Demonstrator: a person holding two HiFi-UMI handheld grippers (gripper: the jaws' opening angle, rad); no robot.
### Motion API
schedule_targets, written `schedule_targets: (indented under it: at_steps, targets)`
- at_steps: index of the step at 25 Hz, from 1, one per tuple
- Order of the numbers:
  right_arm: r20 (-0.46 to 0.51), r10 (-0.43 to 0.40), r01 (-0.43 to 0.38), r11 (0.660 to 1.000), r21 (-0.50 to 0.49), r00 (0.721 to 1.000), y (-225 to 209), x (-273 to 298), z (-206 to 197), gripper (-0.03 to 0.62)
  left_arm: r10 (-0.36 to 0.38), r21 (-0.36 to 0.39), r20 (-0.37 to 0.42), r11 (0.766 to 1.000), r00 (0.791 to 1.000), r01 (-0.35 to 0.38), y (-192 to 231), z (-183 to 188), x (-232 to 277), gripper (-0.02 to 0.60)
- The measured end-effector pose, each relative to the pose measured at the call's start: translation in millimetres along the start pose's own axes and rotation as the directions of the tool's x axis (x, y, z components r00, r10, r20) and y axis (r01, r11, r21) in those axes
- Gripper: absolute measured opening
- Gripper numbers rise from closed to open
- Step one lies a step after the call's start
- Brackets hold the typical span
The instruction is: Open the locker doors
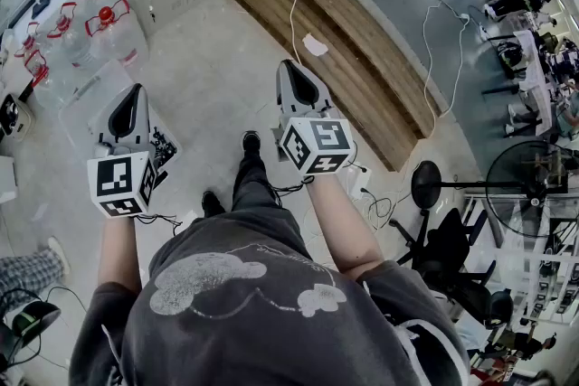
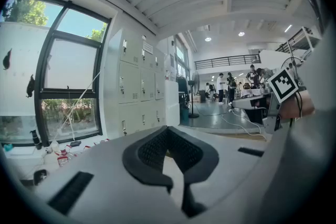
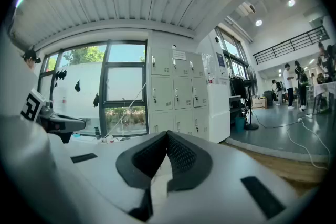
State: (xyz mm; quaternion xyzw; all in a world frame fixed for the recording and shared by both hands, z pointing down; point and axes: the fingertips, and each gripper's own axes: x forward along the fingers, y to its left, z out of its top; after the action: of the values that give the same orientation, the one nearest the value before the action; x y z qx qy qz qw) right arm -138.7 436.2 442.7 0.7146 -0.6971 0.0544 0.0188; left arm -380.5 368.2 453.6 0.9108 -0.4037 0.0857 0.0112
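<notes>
Your left claw [image 2: 167, 131] is pressed together, its black pads [image 2: 146, 152] meeting at the tip with nothing between them. Your right claw [image 3: 167, 136] is shut the same way and carries nothing. You hold both out in front of you, roughly level and side by side with a gap between them, above a pale floor [image 1: 226, 95].

The lockers [image 3: 176, 94], a grey bank of small doors stacked in rows, stand ahead against the wall, well apart from both claws. Every door that shows is closed. A tall window [image 3: 123, 92] adjoins the bank on its left. A white cabinet [image 3: 218, 110] stands against its right end.

On the floor near the window sit several clear water jugs [image 1: 104, 27] with red caps. A low wooden platform [image 1: 353, 59] runs out from the foot of the lockers on the right, with a white cable [image 1: 294, 9] trailing across it. A scrap of white paper [image 1: 314, 44] lies on the boards. Beyond the platform, a standing fan [image 1: 534, 185] and desks fill the open hall, where a few people [image 3: 293, 84] stand in the distance.
</notes>
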Motion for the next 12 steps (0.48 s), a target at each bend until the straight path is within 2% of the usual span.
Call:
schedule_targets:
  at_steps: [9, 12]
  targets:
    - [-0.002, -0.024, 0.024, 0.999, 0.04, 1.0, 5.1, -12.4, -6.8, 0.028, 0.011, 0.002, -0.004, 1.0, 1.0, -0.011, 0.4, -1.8, -18.1, 0.008]
    - [0.003, -0.025, 0.025, 0.999, 0.042, 1.0, 5.1, -10.1, -4.2, 0.028, 0.019, -0.035, 0.011, 0.999, 1.0, -0.019, 6.7, 1.7, -18.3, 0.008]
